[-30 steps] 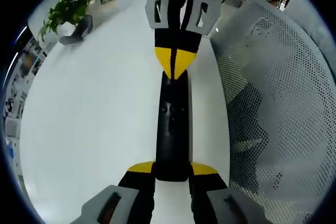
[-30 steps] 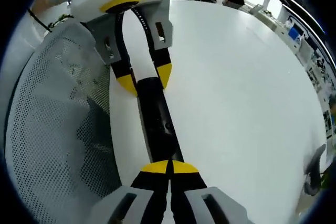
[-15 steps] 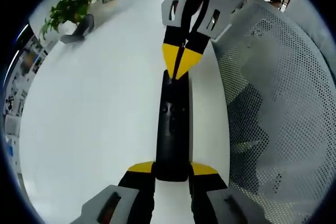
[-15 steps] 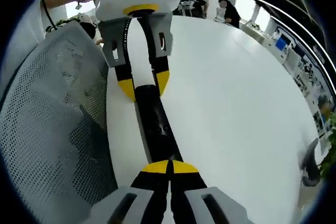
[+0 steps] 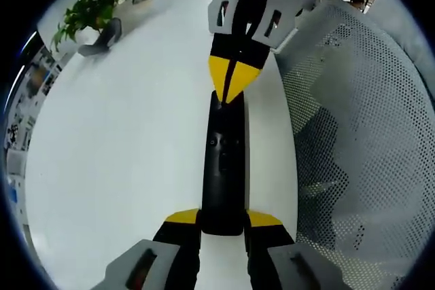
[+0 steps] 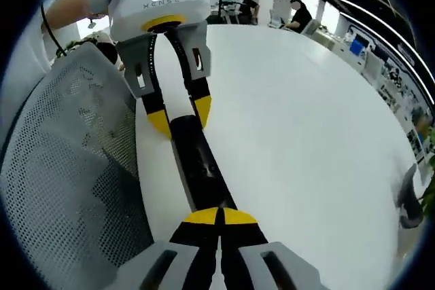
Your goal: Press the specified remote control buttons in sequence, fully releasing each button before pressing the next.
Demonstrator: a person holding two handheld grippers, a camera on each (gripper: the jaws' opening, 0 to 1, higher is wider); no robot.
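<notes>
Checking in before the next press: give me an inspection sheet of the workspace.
Surface: white table, bare around the work.
Job's things: black remote control lying flat near the table edge.
Clutter: nothing seen.
Grippers: left gripper shut on the remote's near end; right gripper shut, tips at the remote's other end.
Cables: nothing seen.
Surroundings: mesh chair back beside the table, potted plant at the far corner, people seated in the background.

Black remote control (image 5: pixel 223 168), white table (image 5: pixel 122 140), yellow-tipped jaws.
</notes>
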